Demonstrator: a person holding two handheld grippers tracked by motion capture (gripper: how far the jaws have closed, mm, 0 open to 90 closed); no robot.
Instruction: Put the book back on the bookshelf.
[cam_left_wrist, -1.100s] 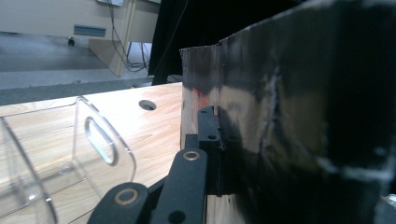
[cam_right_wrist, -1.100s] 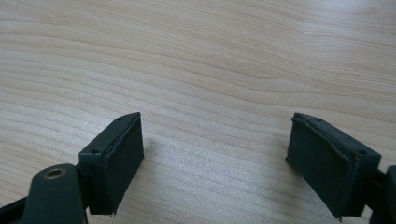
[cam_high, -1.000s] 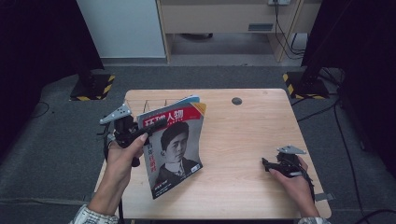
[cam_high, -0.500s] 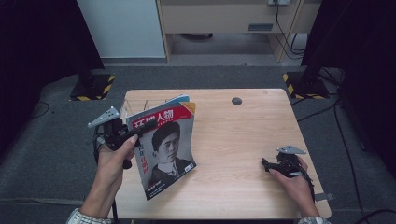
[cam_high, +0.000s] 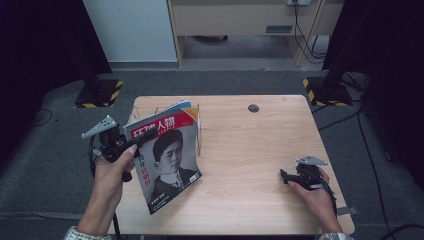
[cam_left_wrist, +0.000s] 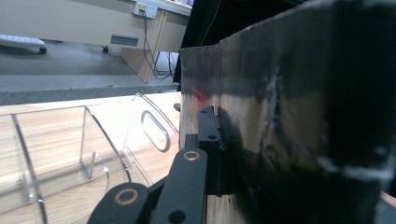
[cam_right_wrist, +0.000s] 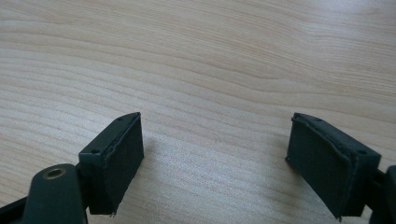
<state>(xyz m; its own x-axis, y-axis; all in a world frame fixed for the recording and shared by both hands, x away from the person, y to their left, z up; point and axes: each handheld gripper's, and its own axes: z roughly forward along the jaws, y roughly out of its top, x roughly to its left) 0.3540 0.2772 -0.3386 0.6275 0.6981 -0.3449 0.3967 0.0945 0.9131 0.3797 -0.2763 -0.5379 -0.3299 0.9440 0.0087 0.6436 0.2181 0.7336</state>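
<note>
Magazine (cam_high: 167, 160) now further left, table (cam_high: 250, 150) edge.

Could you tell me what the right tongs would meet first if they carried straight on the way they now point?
Probably only the bare table: the right tongs stand open over wood, nothing between them.

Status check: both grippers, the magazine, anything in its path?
Left gripper shut on magazine, lifted at table's left edge. Right gripper open, idle on table. Clear acrylic rack right beside magazine.
</note>
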